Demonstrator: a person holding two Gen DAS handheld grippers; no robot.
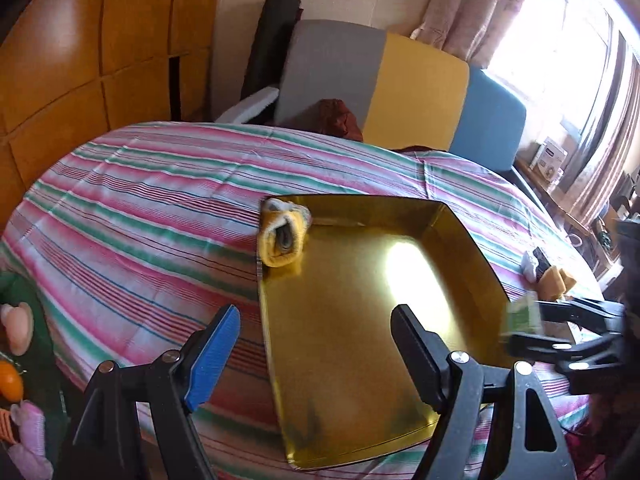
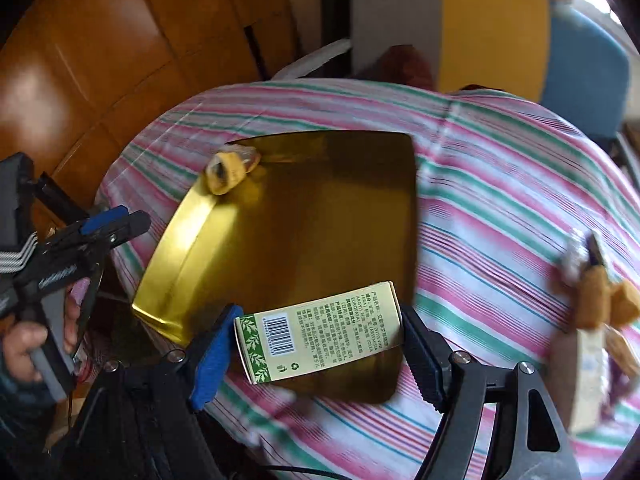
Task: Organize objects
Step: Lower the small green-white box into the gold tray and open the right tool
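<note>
My right tongs [image 2: 320, 340] grip one green-and-cream box [image 2: 320, 330] over the near edge of the gold tray [image 2: 320, 220]. My left tongs [image 1: 316, 354] hang wide, empty, over the tray's near left rim. One rolled yellow sock [image 1: 284, 236] sits in the far left corner ahead. Tray floor otherwise bare. A small clutter of items [image 2: 600, 300] lies right of my right tongs on the striped table [image 1: 140, 208]; count unclear.

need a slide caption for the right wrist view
Right gripper holds a green-and-cream box over a gold tray on a striped cloth, a rolled sock at the tray's far corner.
</note>
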